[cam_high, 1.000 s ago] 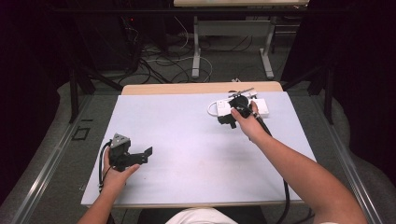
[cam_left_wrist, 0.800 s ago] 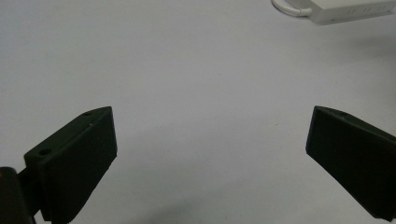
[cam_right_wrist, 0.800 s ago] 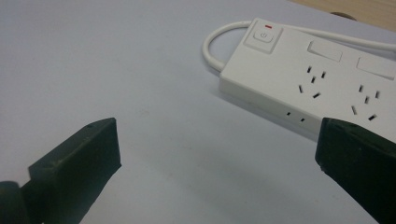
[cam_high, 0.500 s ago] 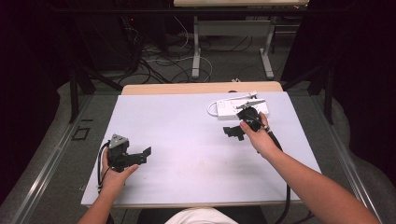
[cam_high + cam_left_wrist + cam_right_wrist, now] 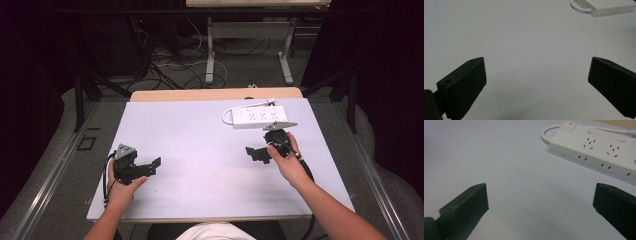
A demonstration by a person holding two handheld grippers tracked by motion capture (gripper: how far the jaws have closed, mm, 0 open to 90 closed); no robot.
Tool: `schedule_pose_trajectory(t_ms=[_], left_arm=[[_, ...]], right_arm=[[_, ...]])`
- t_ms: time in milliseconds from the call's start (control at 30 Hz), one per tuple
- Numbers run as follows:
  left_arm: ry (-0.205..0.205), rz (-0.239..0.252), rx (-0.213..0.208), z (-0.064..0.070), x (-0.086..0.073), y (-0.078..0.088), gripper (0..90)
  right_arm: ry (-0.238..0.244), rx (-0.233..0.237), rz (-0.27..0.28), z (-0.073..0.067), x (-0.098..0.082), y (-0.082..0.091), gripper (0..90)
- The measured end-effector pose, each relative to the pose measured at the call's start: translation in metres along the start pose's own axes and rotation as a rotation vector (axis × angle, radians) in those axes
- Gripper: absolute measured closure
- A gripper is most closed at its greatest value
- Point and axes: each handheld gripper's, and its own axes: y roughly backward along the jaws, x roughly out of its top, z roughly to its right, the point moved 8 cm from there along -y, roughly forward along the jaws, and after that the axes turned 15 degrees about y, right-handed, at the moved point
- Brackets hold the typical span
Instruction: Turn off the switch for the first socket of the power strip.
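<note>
**A:** What are you seeing nearest you?

**B:** I'm holding the left gripper [image 5: 151, 167] low over the near left part of the pale table [image 5: 200, 145]. Its jaws are standing wide apart with nothing between them; bare tabletop is showing in the gap in the left gripper view.

**A:** And the other hand?

**B:** I'm holding the right gripper [image 5: 256, 152] farther up on the right side, jaws pointing leftward. They're also spread wide and pinching nothing.

**A:** Where's the power strip?

**B:** The white power strip [image 5: 260, 116] is lying flat near the far right edge of the table, just beyond the right gripper and apart from it. In the right gripper view it's sitting ahead, with its switch [image 5: 568, 127] at the cable end [image 5: 545, 135].
</note>
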Motion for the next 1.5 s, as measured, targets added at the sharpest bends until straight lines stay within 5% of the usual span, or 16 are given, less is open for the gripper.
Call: schedule_pose_trajectory(t_ms=[300,533,1067,1500], left_arm=[[0.006,-0.001,0.012,-0.004,-0.001,0.001,1.6],[0.023,-0.003,0.02,-0.007,-0.001,0.001,1.6],[0.047,0.012,0.021,-0.01,0.0,0.006,1.7],[0.046,0.004,0.02,-0.011,-0.001,0.007,1.7]], right_arm=[[-0.016,-0.004,0.003,-0.007,-0.021,0.008,0.0],[0.025,-0.06,0.016,-0.006,-0.038,0.017,0.0],[0.073,-0.072,-0.013,-0.011,-0.075,0.026,0.0],[-0.021,-0.09,-0.034,0.008,-0.096,0.027,0.0]])
